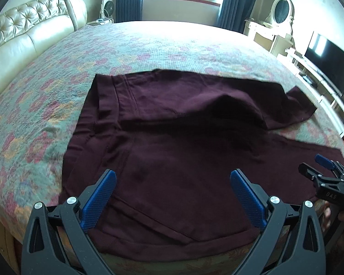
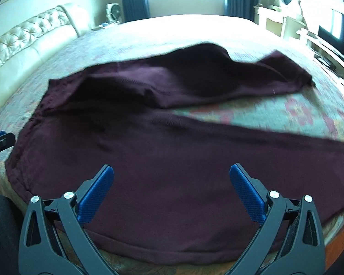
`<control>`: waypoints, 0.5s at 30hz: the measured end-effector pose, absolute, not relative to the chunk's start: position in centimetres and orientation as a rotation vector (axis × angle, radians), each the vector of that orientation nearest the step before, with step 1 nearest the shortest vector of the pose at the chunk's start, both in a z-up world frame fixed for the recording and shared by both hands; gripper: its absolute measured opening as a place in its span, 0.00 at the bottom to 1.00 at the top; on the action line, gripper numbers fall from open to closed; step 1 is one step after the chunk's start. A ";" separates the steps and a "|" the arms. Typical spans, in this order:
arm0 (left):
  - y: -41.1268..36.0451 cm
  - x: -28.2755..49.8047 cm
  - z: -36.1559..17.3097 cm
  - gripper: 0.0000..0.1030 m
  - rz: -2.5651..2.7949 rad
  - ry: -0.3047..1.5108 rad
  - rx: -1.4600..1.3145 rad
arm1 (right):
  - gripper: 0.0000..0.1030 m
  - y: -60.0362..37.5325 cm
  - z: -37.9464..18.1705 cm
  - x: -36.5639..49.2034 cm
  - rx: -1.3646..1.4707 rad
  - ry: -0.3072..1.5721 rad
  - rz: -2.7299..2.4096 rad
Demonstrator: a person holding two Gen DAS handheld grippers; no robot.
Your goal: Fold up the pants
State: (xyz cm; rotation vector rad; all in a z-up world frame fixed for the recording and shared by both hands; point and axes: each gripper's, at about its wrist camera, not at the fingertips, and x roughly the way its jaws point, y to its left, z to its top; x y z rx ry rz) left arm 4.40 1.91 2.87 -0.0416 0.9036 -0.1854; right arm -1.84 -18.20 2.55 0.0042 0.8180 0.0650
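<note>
Left wrist: rumpled maroon pants (image 1: 172, 137).

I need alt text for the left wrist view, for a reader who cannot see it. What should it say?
Dark maroon pants lie spread on a floral bedspread, the far leg humped up, the near one flat. The open left tongs hover above the near edge, holding nothing; the right tongs show at the right edge.
</note>
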 end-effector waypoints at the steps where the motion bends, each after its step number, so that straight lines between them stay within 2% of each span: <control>1: 2.9 5.2 3.3 0.96 -0.190 0.897 -0.052 | 0.98 -18.4 3.6 -0.8 -0.006 0.798 0.103; 8: 11.3 16.2 2.8 0.96 -0.255 0.949 -0.092 | 0.98 -19.0 7.7 9.7 -0.163 0.717 0.284; 15: 16.4 27.1 -1.3 0.96 -0.336 1.051 -0.201 | 0.98 -19.3 4.6 21.8 -0.267 0.875 0.382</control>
